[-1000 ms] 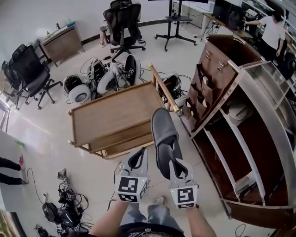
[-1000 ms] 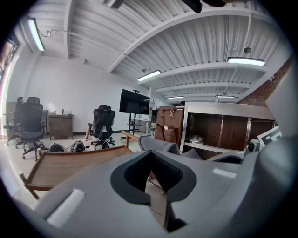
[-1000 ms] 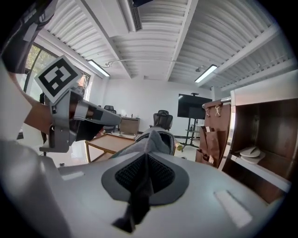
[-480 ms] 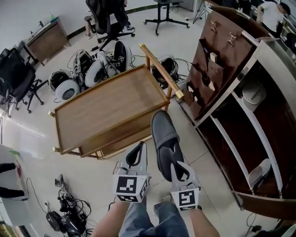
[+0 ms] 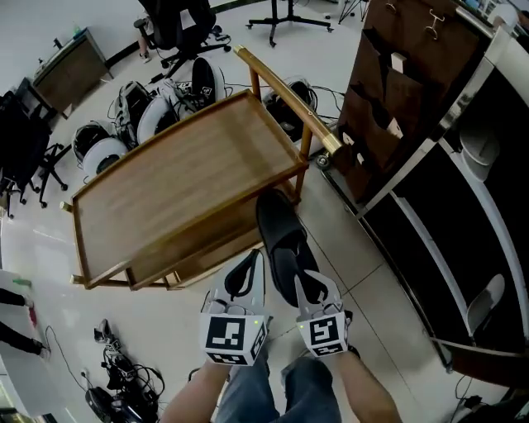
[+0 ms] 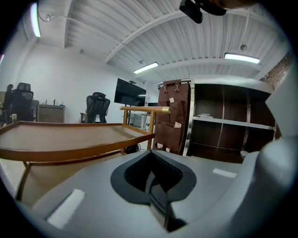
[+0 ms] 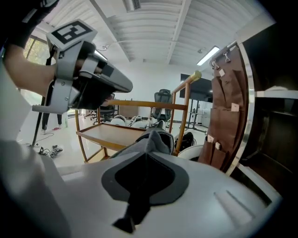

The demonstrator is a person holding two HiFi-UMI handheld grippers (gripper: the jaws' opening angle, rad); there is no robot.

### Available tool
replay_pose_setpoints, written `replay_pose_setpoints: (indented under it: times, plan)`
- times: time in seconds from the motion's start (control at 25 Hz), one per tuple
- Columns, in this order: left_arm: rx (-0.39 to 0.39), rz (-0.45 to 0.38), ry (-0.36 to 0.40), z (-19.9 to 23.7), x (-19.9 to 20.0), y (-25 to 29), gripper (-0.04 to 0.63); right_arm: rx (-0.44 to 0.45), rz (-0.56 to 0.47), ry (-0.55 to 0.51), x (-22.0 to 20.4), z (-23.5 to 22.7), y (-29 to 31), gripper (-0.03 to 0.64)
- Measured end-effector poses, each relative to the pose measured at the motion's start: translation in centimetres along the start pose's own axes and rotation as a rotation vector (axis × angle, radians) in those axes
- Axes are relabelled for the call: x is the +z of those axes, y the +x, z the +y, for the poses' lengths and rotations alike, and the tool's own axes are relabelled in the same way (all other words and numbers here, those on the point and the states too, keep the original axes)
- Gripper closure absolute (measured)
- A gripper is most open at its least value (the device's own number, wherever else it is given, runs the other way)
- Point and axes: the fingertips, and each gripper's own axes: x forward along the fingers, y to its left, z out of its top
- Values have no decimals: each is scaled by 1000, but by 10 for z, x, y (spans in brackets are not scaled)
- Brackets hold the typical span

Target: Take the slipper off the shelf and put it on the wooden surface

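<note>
right fingers [image 5: 308, 289] clamped on slipper [image 5: 277, 235] heel; left fingers [image 5: 245, 279] closed, empty | slipper had sunk since a second before, toe near bench [image 5: 165, 182] edge | set-down looked next

Black swivel office chairs [image 5: 173, 21] stand on the pale tiled floor [image 5: 157, 330]. Strip lights [image 6: 241, 57] glow on the white ribbed ceiling [image 6: 139, 32].

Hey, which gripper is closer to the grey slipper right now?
Right. The right gripper is shut on the slipper's near end. The left gripper is shut on nothing, alongside the slipper to its left.
</note>
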Motion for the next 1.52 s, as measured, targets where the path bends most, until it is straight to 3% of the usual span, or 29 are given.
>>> replay_pose_setpoints:
  times: [0.4, 0.8, 0.92, 1.08, 1.24, 1.52]
  plan:
    - [3, 10, -21, 23, -36, 29, 591, 45, 29, -52, -5, -32, 141, 600]
    - [32, -1, -31, 63, -53, 38, 591, 30, 9, -156, 16, -41, 217, 600]
    - [40, 8, -42, 70, -60, 40, 591, 9, 13, -176, 18, -43, 231, 592]
    - [37, 15, -48, 76, -64, 40, 591, 13, 14, -120, 23, -46, 244, 579]
    - [45, 28, -52, 81, -62, 35, 591, 49, 21, -89, 29, -42, 241, 453]
    - [55, 50, -64, 73, -55, 28, 591, 35, -4, -85, 43, -36, 209, 454]
